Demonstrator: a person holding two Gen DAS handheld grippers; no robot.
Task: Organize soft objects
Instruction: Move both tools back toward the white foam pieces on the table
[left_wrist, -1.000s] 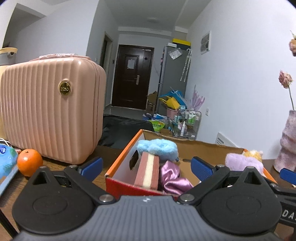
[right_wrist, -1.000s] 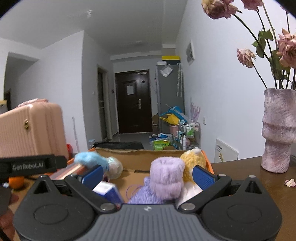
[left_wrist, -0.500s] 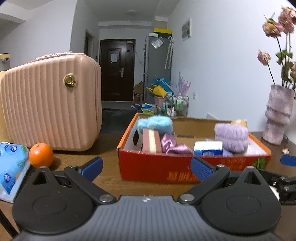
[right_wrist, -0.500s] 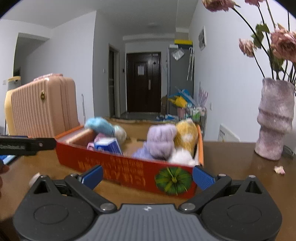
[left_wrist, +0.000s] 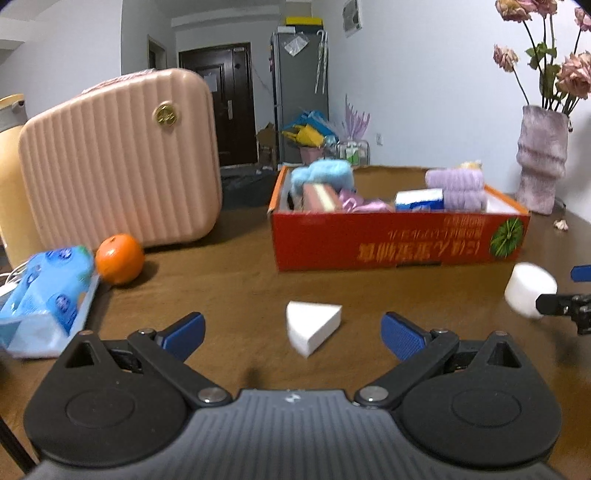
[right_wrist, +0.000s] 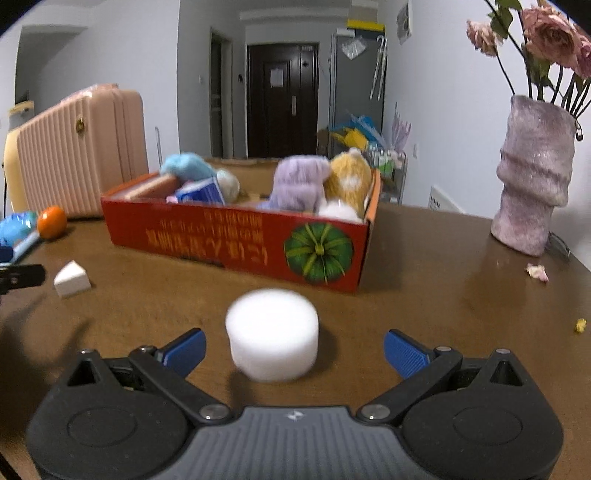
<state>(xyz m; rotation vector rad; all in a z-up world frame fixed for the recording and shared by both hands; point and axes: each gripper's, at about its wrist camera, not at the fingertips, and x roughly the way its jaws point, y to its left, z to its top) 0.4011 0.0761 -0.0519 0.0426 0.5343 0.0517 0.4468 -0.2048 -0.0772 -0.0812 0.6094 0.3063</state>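
You are at the pick-up step: two white sponges sit loose on the brown table (left_wrist: 229, 295) in front of the red box (left_wrist: 399, 242), which already holds plush toys and other soft things. Your left gripper (left_wrist: 292, 332) is spread wide with nothing between its fingers, and the wedge sponge (left_wrist: 312, 326) lies on the table between them, a little ahead of the tips. Your right gripper (right_wrist: 293, 349) is spread just as wide and lined up on the round sponge (right_wrist: 272, 334), which rests on the table between its blue pads (right_wrist: 400, 352) without touching either. Both views are somewhat smeared, so I cannot say exactly how far forward of the tips each sponge sits. The next move probably calls for easing each gripper forward until the sponge is fully between the pads, then closing gently, since foam will squash under a hard squeeze, and carrying it over the near wall of the box.
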